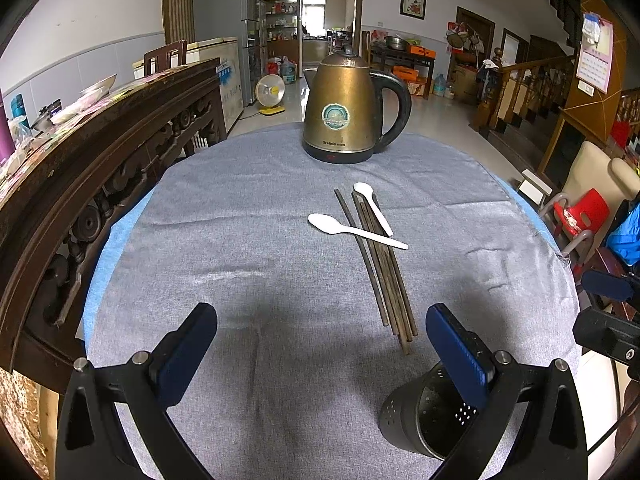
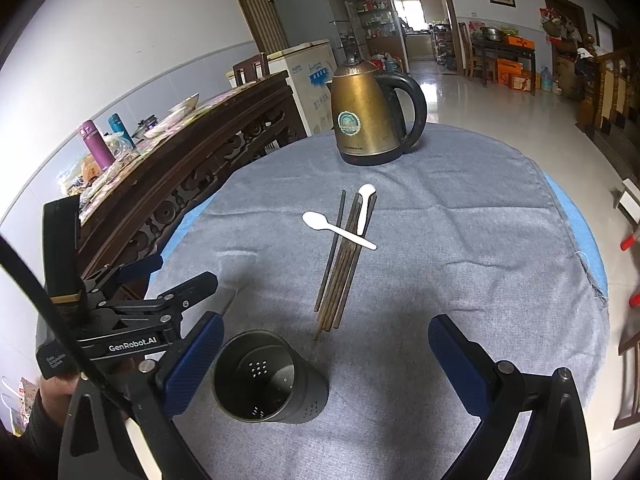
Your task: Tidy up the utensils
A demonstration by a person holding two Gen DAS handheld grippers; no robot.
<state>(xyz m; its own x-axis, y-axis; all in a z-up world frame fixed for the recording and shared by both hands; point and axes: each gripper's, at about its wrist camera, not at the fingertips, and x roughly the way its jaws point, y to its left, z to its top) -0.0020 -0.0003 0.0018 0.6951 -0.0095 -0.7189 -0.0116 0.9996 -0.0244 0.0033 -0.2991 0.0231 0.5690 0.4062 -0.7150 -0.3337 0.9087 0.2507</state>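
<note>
Several dark chopsticks (image 1: 380, 264) (image 2: 342, 264) lie bundled on the grey cloth. Two white plastic spoons rest on them: one (image 1: 352, 230) (image 2: 338, 230) crosswise, one (image 1: 374, 206) (image 2: 365, 208) along them. A black perforated utensil holder (image 1: 424, 420) (image 2: 268, 378) stands upright and empty near the front. My left gripper (image 1: 320, 328) is open and empty, above the cloth left of the chopstick ends, with the holder by its right finger. My right gripper (image 2: 326, 340) is open and empty, with the holder just inside its left finger. The left gripper also shows in the right wrist view (image 2: 192, 288).
A brass electric kettle (image 1: 348, 112) (image 2: 372, 116) stands at the far side of the round table (image 1: 200, 240). A carved dark wooden sideboard (image 1: 100, 152) with dishes and bottles runs along the left. A red chair (image 1: 580, 212) stands to the right.
</note>
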